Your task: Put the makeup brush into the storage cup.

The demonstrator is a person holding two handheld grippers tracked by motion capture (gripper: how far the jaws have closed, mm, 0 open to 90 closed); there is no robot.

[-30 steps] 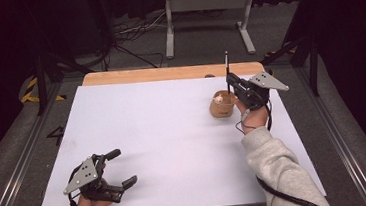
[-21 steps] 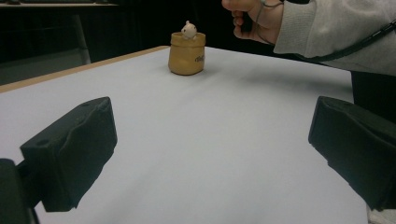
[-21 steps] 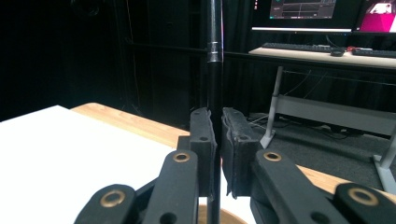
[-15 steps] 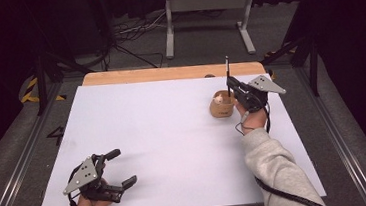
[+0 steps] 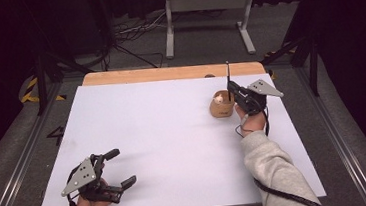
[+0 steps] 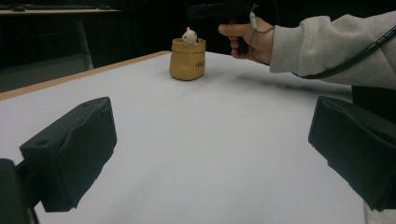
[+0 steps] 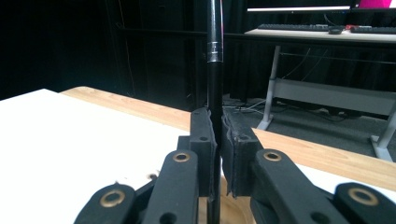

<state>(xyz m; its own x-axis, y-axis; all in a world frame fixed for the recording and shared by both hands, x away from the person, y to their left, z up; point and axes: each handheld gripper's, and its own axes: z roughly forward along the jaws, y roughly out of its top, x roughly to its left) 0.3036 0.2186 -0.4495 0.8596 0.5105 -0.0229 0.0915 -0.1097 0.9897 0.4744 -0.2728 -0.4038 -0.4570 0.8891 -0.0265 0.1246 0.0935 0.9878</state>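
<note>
right gripper (image 5: 230, 86) pinched on a thin black rod (image 7: 214, 70), held upright between the pads; in the right gripper view, rod rising straight up out of the pressed-together jaws, with a silvery band high on it. in the high view, rod tip poking up just above the gripper. just beside this gripper, on its left in the high view, a small tan holder (image 5: 222, 105) shaped like a sack, standing upright on the white table (image 5: 163, 135), with a small white figure (image 6: 189, 35) peeking from its mouth. whether rod touches holder: cannot tell. lower end of rod hidden behind the jaws.

left gripper (image 5: 118, 167) well apart from all that, at the near left corner of the table, jaws spread wide, nothing between them, only bare table ahead.
</note>
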